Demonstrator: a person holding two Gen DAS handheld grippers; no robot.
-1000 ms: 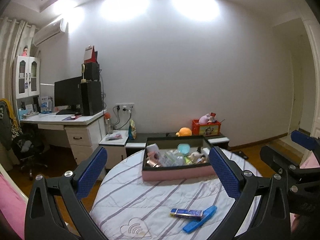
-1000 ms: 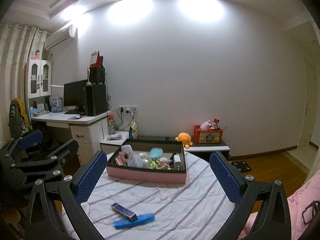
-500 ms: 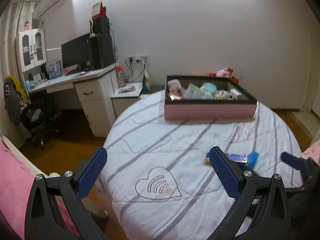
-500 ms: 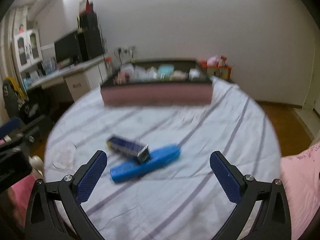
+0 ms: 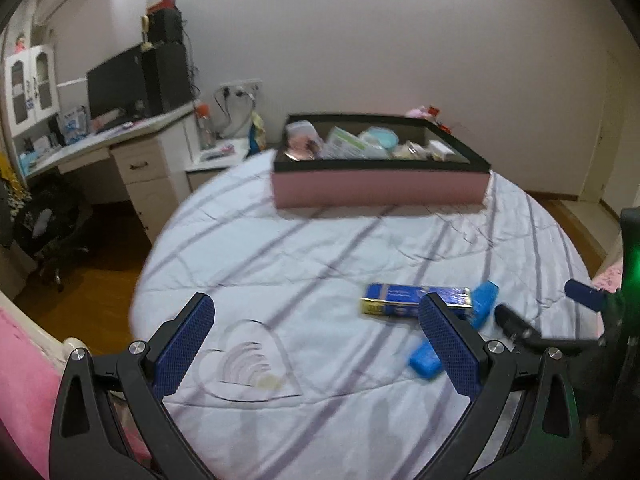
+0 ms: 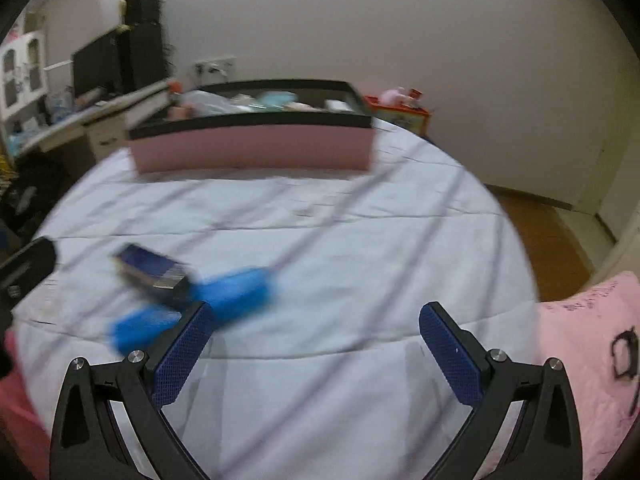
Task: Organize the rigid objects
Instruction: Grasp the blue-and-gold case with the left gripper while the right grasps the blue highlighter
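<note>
The blue-padded fingers (image 5: 450,344) of the left gripper (image 5: 316,344) are spread wide with nothing between them, poised over the round table under its white quilted cloth with grey stripes (image 5: 320,248); the right gripper (image 6: 316,354) is likewise wide open and empty, its left finger (image 6: 182,354) just beside the loose items, though the right wrist view is too blurred to say whether it touches them.

The task's things lie on the near part of the table: a dark blue rectangular carton with a yellow end (image 5: 414,299), lying flat, and a long bright blue plastic case (image 5: 482,308) set at an angle beside or partly under it; contact between them looks likely but I cannot be sure. Well behind them, at the far side, sits the shallow pink cardboard tray with a black rim (image 5: 380,188), already crowded with small articles too blurred to name.

The carton is probably light and stiff, with a glossy skin that may slip; I would pinch it across its narrow width near the middle, gently, since thin card can dent. The case looks rigid and smooth; a hold across its short axis at mid-length should keep it level; the soft cloth may yield beneath the fingers.
</note>
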